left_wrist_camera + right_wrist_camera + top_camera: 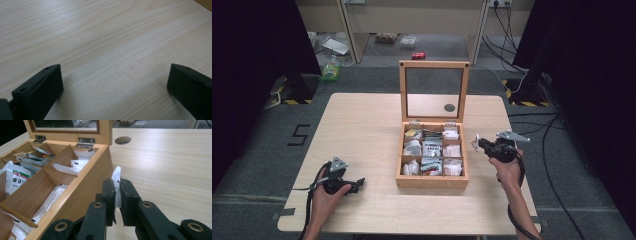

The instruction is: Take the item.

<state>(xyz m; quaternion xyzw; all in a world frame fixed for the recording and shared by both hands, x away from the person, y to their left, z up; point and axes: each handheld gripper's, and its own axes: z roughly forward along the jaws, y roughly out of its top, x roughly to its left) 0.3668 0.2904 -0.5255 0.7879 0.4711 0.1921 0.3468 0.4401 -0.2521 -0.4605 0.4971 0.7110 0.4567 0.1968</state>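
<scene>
A wooden box (432, 182) with an upright glass lid (434, 91) stands mid-table, its compartments packed with small sachets (432, 149). My right gripper (477, 143) hovers just right of the box, shut on a thin white sachet (116, 178) that stands on edge between its jaws beside the box's outer wall (82, 195). My left gripper (357, 184) rests low over bare table (105, 42) at the front left, open with nothing between its jaws.
A round cable hole (449, 107) lies in the tabletop behind the box. The box's right compartments (35, 192) hold white packets. Bare wood (170, 165) stretches right of the box. Clutter and cables lie on the floor beyond the table.
</scene>
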